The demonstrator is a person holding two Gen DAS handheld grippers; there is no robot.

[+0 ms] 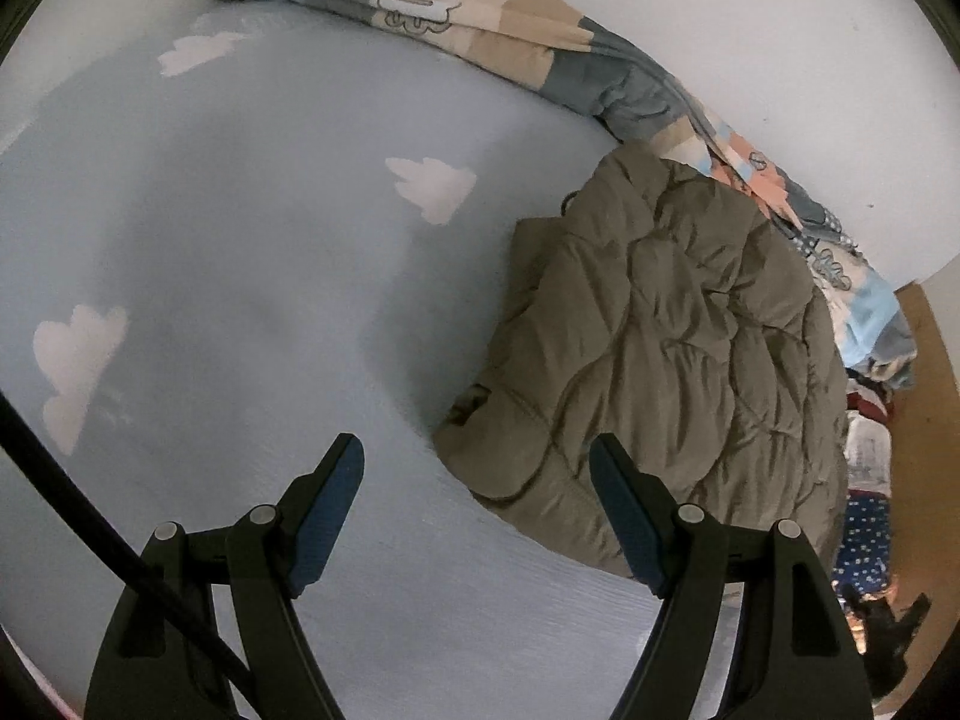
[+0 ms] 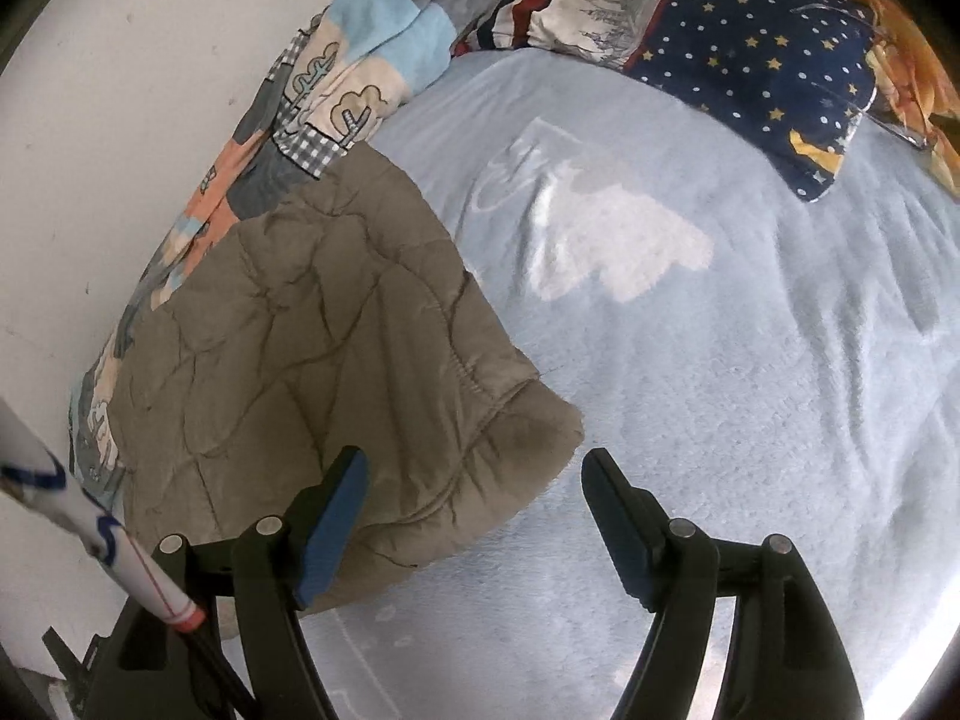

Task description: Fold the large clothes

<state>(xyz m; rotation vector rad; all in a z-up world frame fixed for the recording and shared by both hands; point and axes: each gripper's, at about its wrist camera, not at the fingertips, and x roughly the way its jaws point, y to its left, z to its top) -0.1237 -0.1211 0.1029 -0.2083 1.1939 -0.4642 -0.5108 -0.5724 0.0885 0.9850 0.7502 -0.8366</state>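
A folded olive-brown quilted jacket [image 1: 672, 348] lies on a light blue bedsheet [image 1: 252, 276] with white cloud prints. It also shows in the right wrist view [image 2: 312, 360], next to the wall. My left gripper [image 1: 477, 450] is open and empty, hovering just above the sheet at the jacket's near edge. My right gripper [image 2: 474, 468] is open and empty, above the jacket's near corner.
A patchwork quilt [image 1: 492, 18] is bunched along the white wall [image 1: 780, 30]; it also shows in the right wrist view [image 2: 336, 72]. A navy star-print pillow [image 2: 762, 54] lies at the bed's head. A cable [image 1: 90, 516] crosses the left wrist view.
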